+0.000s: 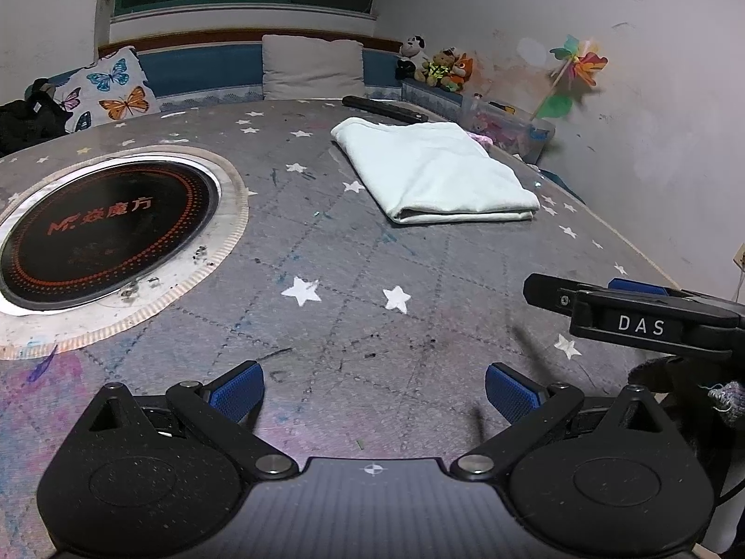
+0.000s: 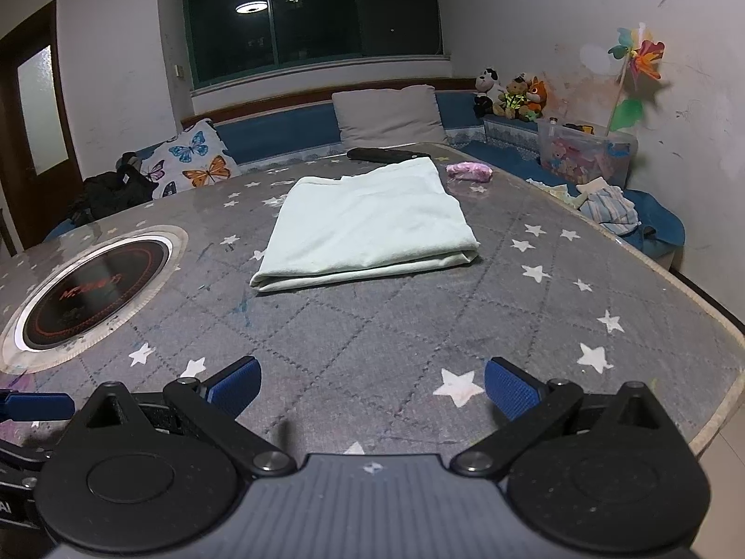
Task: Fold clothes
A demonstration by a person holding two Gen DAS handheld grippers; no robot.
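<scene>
Star-patterned table [image 2: 396, 326], folded pale green cloth [image 2: 368, 228] lying well ahead of both spread, empty jaws

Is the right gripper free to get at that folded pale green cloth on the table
Probably yes. The right gripper has its tongs open and empty, and only bare star-patterned grey table cover lies between it and the folded pale green cloth.

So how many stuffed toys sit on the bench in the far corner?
3, side by side on the corner bench: a black-and-white panda on the left, a brown bear in the middle, an orange fox on the right. More may be hidden behind.
</scene>
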